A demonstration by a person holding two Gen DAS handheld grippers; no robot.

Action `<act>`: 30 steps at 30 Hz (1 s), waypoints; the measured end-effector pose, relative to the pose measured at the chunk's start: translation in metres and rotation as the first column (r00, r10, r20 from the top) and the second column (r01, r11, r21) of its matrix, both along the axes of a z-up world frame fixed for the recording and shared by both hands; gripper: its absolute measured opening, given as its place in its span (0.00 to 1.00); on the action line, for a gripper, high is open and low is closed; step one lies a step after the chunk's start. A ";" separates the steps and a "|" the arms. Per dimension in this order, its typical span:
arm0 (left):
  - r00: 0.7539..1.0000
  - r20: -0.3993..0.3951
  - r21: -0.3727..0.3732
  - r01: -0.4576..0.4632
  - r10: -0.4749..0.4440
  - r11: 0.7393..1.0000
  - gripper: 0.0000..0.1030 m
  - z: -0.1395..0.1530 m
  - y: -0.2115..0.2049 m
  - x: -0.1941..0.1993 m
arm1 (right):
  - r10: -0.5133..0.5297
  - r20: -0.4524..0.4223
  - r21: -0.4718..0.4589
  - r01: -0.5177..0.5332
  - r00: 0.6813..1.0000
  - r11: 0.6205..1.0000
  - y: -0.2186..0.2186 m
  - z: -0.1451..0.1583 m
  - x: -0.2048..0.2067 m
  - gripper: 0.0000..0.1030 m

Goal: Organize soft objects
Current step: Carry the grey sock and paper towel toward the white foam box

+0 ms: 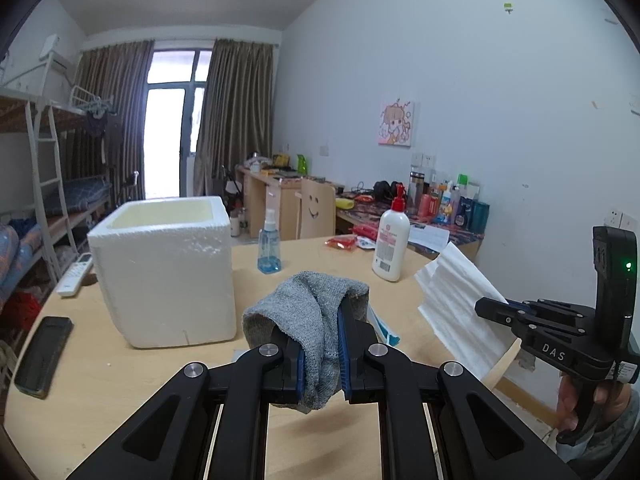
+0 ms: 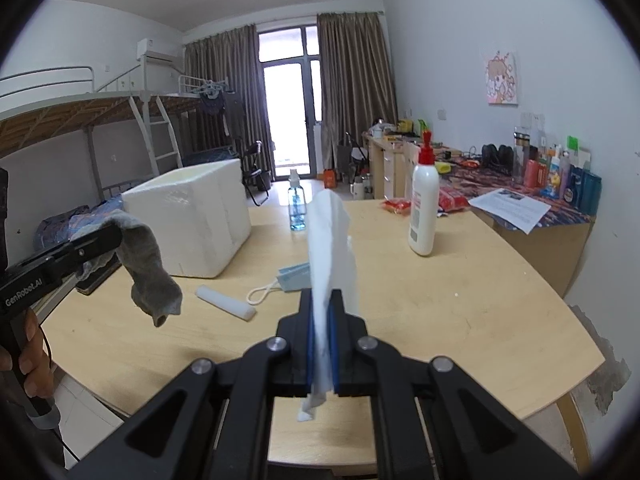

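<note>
My left gripper (image 1: 320,332) is shut on a grey sock (image 1: 308,312) and holds it above the wooden table (image 1: 120,380). The sock also hangs from that gripper in the right wrist view (image 2: 150,268). My right gripper (image 2: 322,320) is shut on a white paper towel (image 2: 330,240) that stands up between the fingers; it also shows in the left wrist view (image 1: 456,304), right of the sock. A white foam box (image 1: 164,264), open at the top, stands on the table left of the sock; it also shows in the right wrist view (image 2: 196,216).
On the table are a blue spray bottle (image 1: 269,246), a white lotion bottle with red pump (image 1: 391,240), a black phone (image 1: 44,356), a remote (image 1: 74,274), a blue face mask (image 2: 294,278) and a white foam stick (image 2: 226,302). Bunk beds stand left, desks right.
</note>
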State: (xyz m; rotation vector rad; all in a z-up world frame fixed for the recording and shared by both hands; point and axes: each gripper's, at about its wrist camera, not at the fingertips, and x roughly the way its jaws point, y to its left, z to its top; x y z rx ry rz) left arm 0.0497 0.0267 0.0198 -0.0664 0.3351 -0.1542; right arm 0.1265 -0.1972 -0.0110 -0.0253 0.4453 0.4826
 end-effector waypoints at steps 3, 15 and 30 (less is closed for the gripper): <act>1.000 0.019 0.014 -0.011 0.010 1.000 0.13 0.003 0.000 -0.010 | 0.011 0.021 -0.002 -0.011 1.000 1.000 0.003 0.004 -0.006 0.09; 0.991 0.063 0.052 -0.119 0.115 0.992 0.13 0.013 0.020 -0.049 | 0.120 0.063 0.013 -0.121 0.991 0.993 0.031 0.012 -0.023 0.09; 0.960 0.074 0.055 -0.274 0.270 0.960 0.13 0.014 0.054 -0.082 | 0.291 0.087 -0.002 -0.292 0.953 0.956 0.079 0.017 -0.039 0.09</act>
